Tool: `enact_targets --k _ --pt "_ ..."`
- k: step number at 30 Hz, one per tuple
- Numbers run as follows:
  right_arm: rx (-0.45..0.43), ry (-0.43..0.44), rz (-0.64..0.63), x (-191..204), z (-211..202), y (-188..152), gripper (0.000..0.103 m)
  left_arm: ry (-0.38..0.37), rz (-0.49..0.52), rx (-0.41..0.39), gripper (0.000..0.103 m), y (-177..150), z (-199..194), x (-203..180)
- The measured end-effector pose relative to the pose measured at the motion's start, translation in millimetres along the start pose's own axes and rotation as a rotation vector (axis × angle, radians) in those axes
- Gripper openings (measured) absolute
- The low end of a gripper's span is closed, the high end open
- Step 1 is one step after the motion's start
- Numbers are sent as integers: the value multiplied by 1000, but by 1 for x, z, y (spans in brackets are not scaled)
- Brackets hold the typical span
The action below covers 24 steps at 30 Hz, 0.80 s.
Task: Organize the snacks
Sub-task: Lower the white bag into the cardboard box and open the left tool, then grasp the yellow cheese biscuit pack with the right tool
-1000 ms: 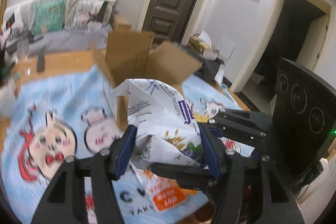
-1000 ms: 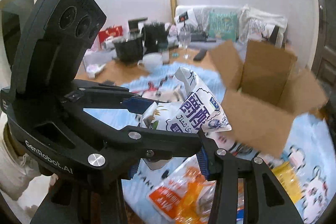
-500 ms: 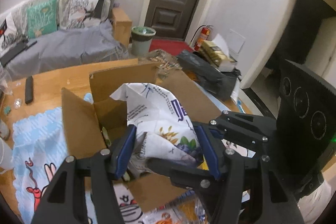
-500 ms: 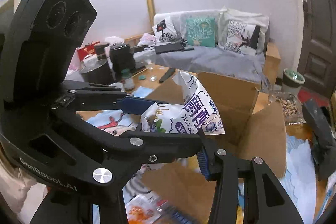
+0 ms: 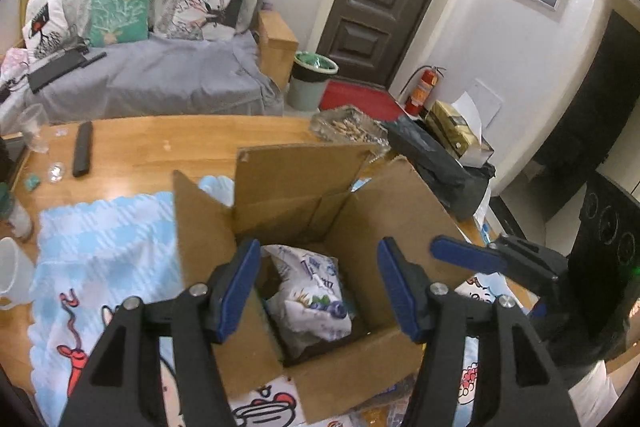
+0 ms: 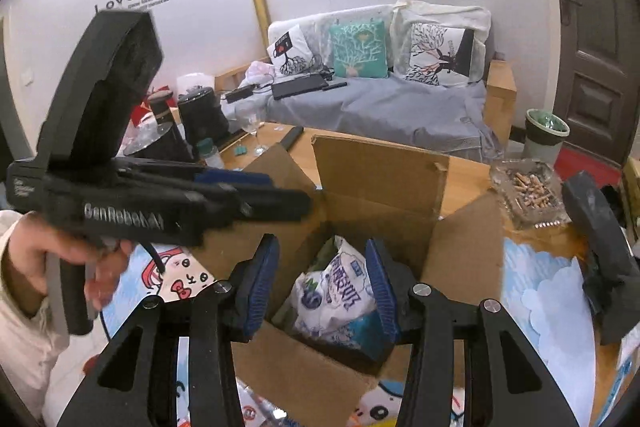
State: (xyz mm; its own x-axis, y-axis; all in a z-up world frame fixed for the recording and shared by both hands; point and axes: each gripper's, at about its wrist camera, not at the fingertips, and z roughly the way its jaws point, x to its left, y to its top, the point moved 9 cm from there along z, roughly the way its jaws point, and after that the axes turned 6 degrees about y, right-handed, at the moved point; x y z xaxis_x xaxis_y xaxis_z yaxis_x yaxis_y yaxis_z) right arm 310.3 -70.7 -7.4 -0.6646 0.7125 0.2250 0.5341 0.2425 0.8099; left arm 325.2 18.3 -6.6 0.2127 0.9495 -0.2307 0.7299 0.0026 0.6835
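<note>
White and printed, the snack bag (image 5: 308,301) that was pinched between both grippers half a second ago is now released into the cardboard box (image 5: 404,227) at the tablecloth's far edge, with left gripper (image 5: 316,291) and right gripper (image 6: 320,287) spread empty above it, so one snack is judged stowed.

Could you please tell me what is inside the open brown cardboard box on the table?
The open brown cardboard box holds a crumpled white snack bag with blueberry artwork, with something dark green and a teal packet beside it. The bag covers whatever lies underneath, and the box bottom is hidden.
</note>
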Motion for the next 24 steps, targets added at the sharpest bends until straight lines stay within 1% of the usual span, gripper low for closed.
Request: enact_targets --k 1,4,6,7,9,11,14,17,19,20,21,23,24 --pt "-13 5 5 1 -6 -2 41 -4 4 -17 66 -2 -8 0" --pt "-60 -1 7 6 -33 -10 43 6 31 -70 73 -12 -34 0" --pt "-81 -1 1 9 -48 -17 50 13 45 -100 76 -23 -51 0" --pt "-91 0 -4 12 -57 -24 54 19 52 -113 78 -32 -60 1" --pt "-93 6 -4 15 -74 -40 57 25 59 -134 79 -48 -71 0" --pt "-87 18 8 15 -88 -59 59 19 63 -149 81 -70 -82 1" --pt "-40 33 17 7 -99 -95 60 16 68 -127 82 -109 -84 2" --pt "22 -10 49 -11 -96 -133 61 21 67 -91 82 -148 -77 1" --pt "56 -26 60 -19 -91 -157 70 25 73 -64 82 -173 -69 -3" --pt "74 -42 58 -22 -87 -169 71 25 74 -54 82 -182 -65 -5" --pt "87 -61 55 -25 -83 -178 74 21 73 -43 82 -191 -61 -7" --pt "108 -105 40 -34 -76 -192 74 8 69 -26 82 -206 -53 -12" --pt "114 -109 31 -35 -73 -195 74 -1 68 -18 82 -211 -49 -15"
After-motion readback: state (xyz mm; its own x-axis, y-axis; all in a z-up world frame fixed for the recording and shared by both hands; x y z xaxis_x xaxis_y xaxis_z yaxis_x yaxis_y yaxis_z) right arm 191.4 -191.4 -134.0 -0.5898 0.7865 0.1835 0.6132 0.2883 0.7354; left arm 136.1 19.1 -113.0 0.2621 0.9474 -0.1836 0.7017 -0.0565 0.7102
